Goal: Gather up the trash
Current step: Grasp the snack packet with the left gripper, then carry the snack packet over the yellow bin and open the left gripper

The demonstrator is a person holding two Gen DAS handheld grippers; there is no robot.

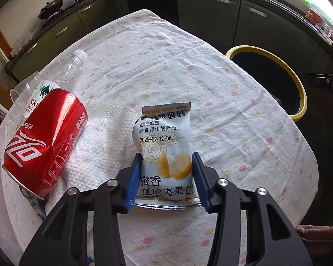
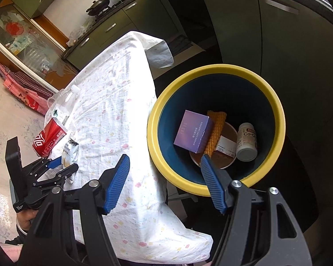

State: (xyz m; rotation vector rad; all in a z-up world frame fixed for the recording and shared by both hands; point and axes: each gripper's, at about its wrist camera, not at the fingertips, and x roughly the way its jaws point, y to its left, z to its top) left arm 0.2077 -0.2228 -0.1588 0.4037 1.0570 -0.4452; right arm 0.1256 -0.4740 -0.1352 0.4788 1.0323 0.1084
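A white snack packet (image 1: 164,153) with Chinese print lies on the cloth-covered table (image 1: 222,115). My left gripper (image 1: 167,161) has its blue pads against both sides of the packet. A crushed red can (image 1: 46,137), a clear plastic bottle (image 1: 62,73) and a paper towel (image 1: 95,141) lie to the packet's left. The yellow-rimmed bin (image 2: 217,124) stands beside the table and holds a purple box (image 2: 193,130), a white pill bottle (image 2: 247,141), an orange knitted piece (image 2: 215,128) and a paper bowl (image 2: 224,155). My right gripper (image 2: 164,159) is open and empty above the bin's near rim.
The bin also shows right of the table in the left wrist view (image 1: 297,82). Dark kitchen cabinets (image 1: 211,15) run behind the table, with a wok (image 1: 50,7) on the stove. A clear plastic cup (image 1: 24,88) lies behind the can. A red checked bag (image 2: 26,88) sits on the floor.
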